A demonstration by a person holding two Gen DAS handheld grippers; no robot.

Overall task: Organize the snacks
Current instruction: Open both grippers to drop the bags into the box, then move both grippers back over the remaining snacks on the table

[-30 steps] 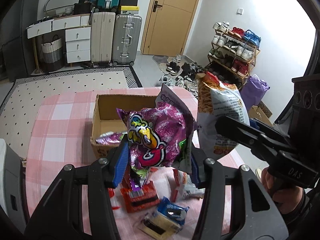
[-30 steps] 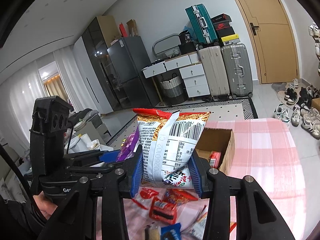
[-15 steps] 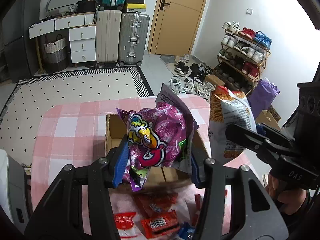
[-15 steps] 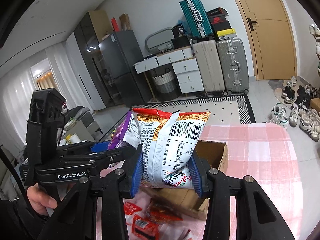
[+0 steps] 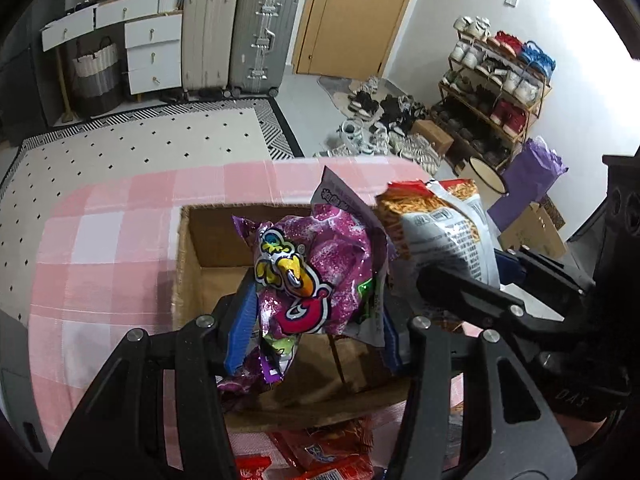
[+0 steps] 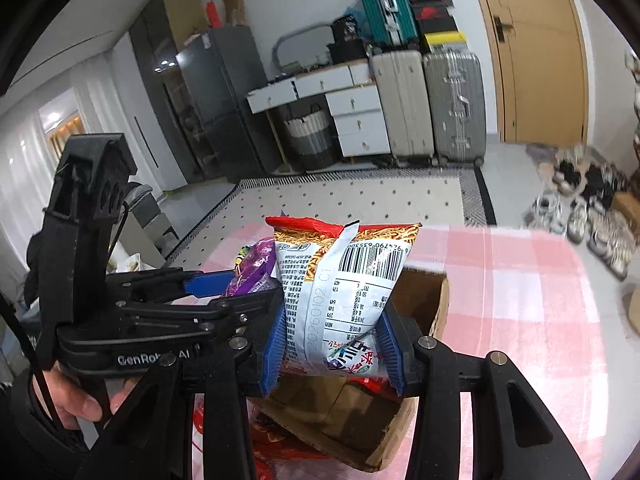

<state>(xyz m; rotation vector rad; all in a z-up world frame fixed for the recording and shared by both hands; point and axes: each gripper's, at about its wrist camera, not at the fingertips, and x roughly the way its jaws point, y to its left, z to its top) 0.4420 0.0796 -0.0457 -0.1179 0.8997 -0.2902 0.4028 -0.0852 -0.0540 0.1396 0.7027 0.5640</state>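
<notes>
Suitcases (image 5: 240,36), a wooden door (image 5: 352,16) and a shoe rack (image 5: 496,92) line the far side of the room, with a dotted rug (image 5: 140,148) on the floor between them and a table under a pink checked cloth (image 5: 100,264). On that cloth sits an open cardboard box (image 5: 192,264), its inside mostly bare at the back. Above the box, the left gripper (image 5: 316,328) is clenched on a purple snack bag (image 5: 316,272) with a cartoon bird on it, the blue pads pressing both sides of the crinkled foil. Just beside it, to the right in the left wrist view, the right gripper (image 6: 332,344) grasps an orange and white snack bag (image 6: 344,284) with a barcode near its top, also pinched between blue pads and held upright over the box's near edge. The two bags nearly touch. Red snack packets (image 5: 320,456) lie on the cloth in front of the box, close to the cameras. A hand (image 6: 76,400) grips the handle of the left gripper in the right wrist view.
</notes>
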